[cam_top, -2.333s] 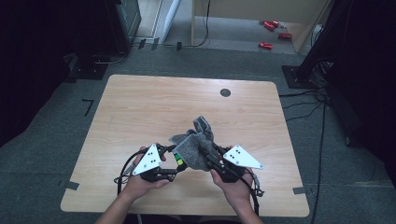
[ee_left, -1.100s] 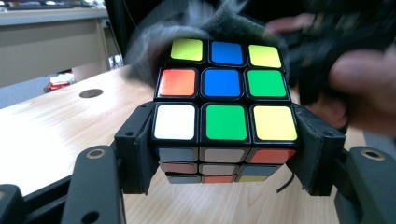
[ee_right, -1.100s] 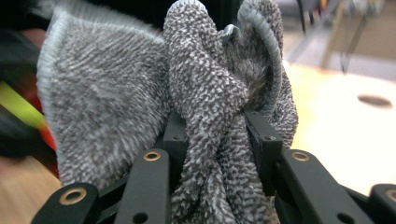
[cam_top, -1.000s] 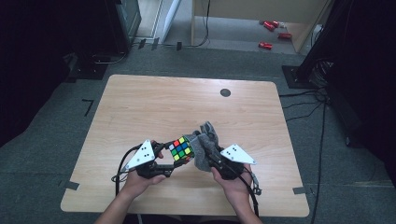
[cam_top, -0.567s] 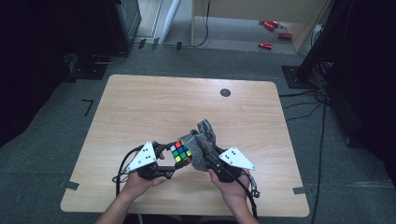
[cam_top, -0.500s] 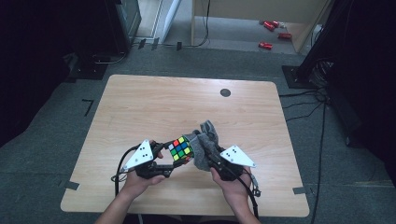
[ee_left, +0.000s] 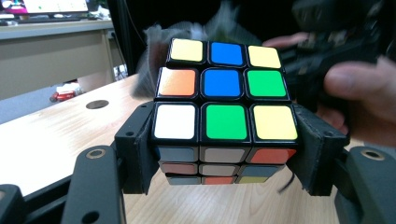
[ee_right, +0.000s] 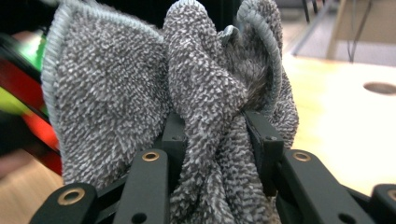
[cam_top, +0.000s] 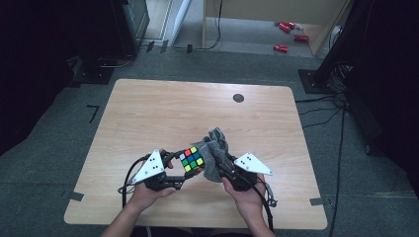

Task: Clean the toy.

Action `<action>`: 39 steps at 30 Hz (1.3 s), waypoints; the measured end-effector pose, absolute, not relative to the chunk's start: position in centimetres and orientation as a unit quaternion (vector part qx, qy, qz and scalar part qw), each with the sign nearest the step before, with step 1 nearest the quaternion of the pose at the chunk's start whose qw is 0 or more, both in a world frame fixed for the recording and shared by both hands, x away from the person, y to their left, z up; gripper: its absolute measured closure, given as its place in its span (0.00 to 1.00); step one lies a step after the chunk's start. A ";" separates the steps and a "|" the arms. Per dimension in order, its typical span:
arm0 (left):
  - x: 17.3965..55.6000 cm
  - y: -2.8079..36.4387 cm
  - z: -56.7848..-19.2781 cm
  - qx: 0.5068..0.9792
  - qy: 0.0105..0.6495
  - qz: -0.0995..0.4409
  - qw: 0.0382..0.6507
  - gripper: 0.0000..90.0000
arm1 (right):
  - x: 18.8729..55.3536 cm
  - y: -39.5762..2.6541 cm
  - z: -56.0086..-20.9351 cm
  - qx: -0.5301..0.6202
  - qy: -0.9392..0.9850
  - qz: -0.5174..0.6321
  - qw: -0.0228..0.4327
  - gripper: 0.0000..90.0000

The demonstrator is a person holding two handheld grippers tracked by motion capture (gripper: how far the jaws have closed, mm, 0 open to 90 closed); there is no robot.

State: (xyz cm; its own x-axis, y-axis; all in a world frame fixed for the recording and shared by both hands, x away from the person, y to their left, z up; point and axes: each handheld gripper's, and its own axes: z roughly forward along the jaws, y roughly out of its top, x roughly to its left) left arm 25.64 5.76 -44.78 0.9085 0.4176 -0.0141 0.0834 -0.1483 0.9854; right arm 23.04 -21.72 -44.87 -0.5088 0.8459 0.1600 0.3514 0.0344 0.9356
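A colourful puzzle cube [cam_top: 192, 160] [ee_left: 224, 123] is held above the table's near middle, with my left gripper [cam_top: 184, 170] [ee_left: 224, 158] shut on its lower layer from both sides. A grey terry cloth [cam_top: 216, 154] [ee_right: 196, 98] is bunched against the cube's right side. My right gripper [cam_top: 221, 165] [ee_right: 212, 135] is shut on a fold of that cloth. In the left gripper view the cloth [ee_left: 154, 60] shows blurred behind the cube, and the person's other hand [ee_left: 359, 100] sits at the right.
The wooden table [cam_top: 158, 113] has a round black cable hole [cam_top: 238, 98] at its far right. Red objects [cam_top: 289, 35] lie on the floor beyond the table, beside a wooden stand. Black cables trail off the table's near edge.
The cube was first under the cloth near the left gripper; it has been lifted and turned so its coloured faces show. The cloth now rests against its right side. Little moved in the last second.
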 end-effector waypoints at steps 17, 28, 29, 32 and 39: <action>25.7 5.8 -44.6 0.743 0.162 0.118 0.639 0.39 | 23.0 -22.0 -44.2 0.422 0.682 0.552 0.226 0.73; 25.3 5.0 -44.8 0.762 0.147 0.123 0.619 0.39 | 22.2 -21.3 -43.2 0.400 0.661 0.596 0.218 0.73; 25.3 5.2 -44.8 0.759 0.149 0.122 0.622 0.39 | 22.5 -21.4 -43.7 0.411 0.664 0.588 0.211 0.73; 25.5 5.4 -44.7 0.755 0.154 0.122 0.626 0.39 | 23.0 -21.8 -44.5 0.428 0.676 0.563 0.208 0.73; 25.3 4.5 -45.2 0.773 0.144 0.138 0.602 0.39 | 21.9 -21.8 -42.1 0.401 0.663 0.591 0.225 0.73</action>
State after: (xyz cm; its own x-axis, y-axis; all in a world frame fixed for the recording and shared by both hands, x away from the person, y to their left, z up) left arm 25.27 4.51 -45.22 0.9203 0.3893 0.0402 0.0567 -0.2341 0.9706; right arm 21.91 -21.84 -42.08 -0.5773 0.7973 0.1761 0.2653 -0.0208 0.9640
